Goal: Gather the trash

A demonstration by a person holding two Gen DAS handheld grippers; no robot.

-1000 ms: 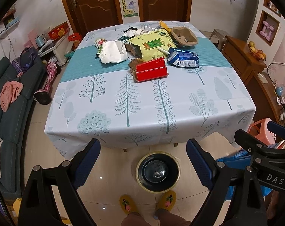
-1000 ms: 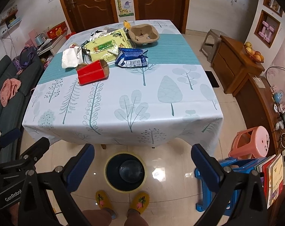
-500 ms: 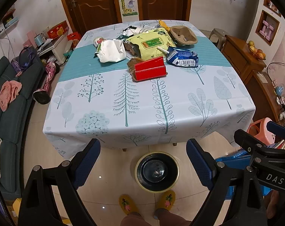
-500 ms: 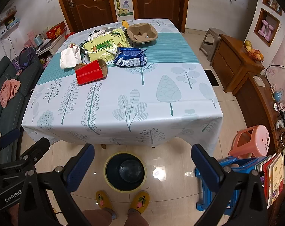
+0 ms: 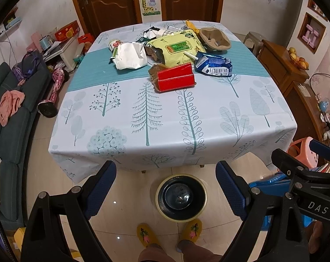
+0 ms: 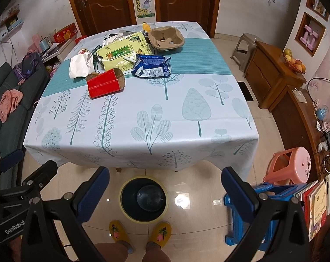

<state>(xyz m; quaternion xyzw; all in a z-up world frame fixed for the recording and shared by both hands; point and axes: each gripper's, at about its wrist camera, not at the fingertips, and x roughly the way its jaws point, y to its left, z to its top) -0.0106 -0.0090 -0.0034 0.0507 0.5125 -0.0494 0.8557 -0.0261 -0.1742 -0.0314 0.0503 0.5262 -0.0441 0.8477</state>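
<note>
The left gripper (image 5: 166, 186) and right gripper (image 6: 165, 191) both hang with jaws wide and empty above the dark trash bin (image 5: 180, 197) on the floor at the table's near edge. The trash lies heaped at the far middle of the table (image 5: 258, 118): a red carton (image 5: 175, 80), blue milk pouch (image 5: 215, 66), yellow wipes pack (image 5: 177, 48), crumpled white paper (image 5: 131, 55) and pulp cup tray (image 5: 215, 39), with smaller scraps behind too jumbled to identify. Only the right wrist view shows the carton's open brown end and the pink stool (image 6: 290, 167) whole.

The small wrappers (image 5: 156, 33) behind the yellow packet (image 5: 175, 48) overlap too tightly to tell apart; print on the blue bag (image 6: 152, 66) is too small to read; the person's legs (image 6: 130, 251) are cut by the bottom edge — only knees and slippers (image 6: 118, 229) show.
</note>
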